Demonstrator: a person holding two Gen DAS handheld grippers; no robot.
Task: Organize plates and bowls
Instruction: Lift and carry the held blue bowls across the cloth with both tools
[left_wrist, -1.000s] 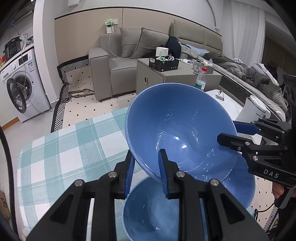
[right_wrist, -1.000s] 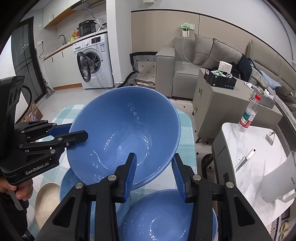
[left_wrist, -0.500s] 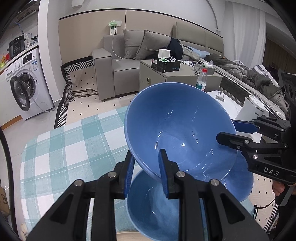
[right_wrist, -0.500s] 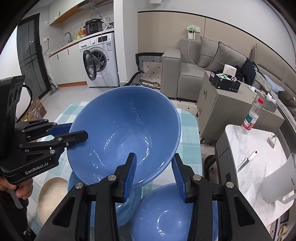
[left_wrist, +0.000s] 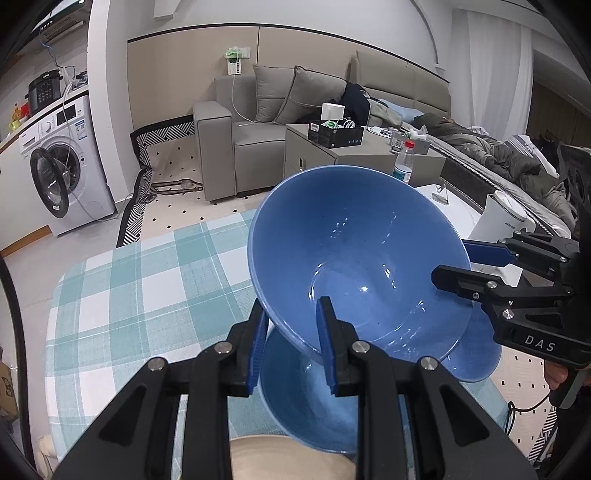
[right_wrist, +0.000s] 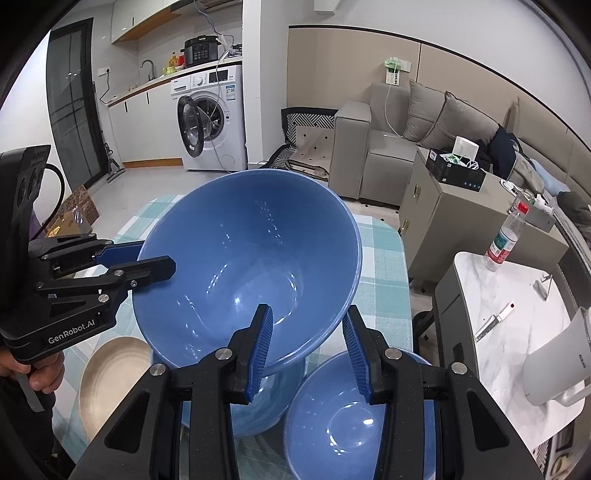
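Both tools grip one big glossy blue ceramic bowl (left_wrist: 354, 258) held tilted in the air above the table: my left tool (left_wrist: 291, 332) pinches its near rim between the blue ribbed pads, one pad inside the bowl and one under it, and my right tool (right_wrist: 306, 347) straddles the opposite rim the same way, though its outer pad stands a little off the bowl's outer wall, so how firmly it clamps I cannot tell. From the left wrist view I see my right tool (left_wrist: 454, 266) reaching in from the right onto the rim, with a second blue bowl (left_wrist: 306, 384) directly beneath the held one and a third blue bowl (left_wrist: 476, 354) peeking out behind its lower right edge. Only a sliver of the round beige plate (left_wrist: 288, 454) shows there, at the bottom edge. The right wrist view gives more: the beige plate (right_wrist: 114, 380) lies open on the teal-and-white checked tablecloth (right_wrist: 384, 266) of the table, to the left of the bowls, and my left tool (right_wrist: 147, 258) comes in from the left with my hand (right_wrist: 48, 373) around its handle. In that view one table bowl (right_wrist: 258, 406) sits under the held bowl and the other (right_wrist: 343, 417) just beside it to the right. All the bowls and the plate look empty. A white kettle (right_wrist: 554, 369) stands on the marble-topped side unit (right_wrist: 517, 295) to the right.
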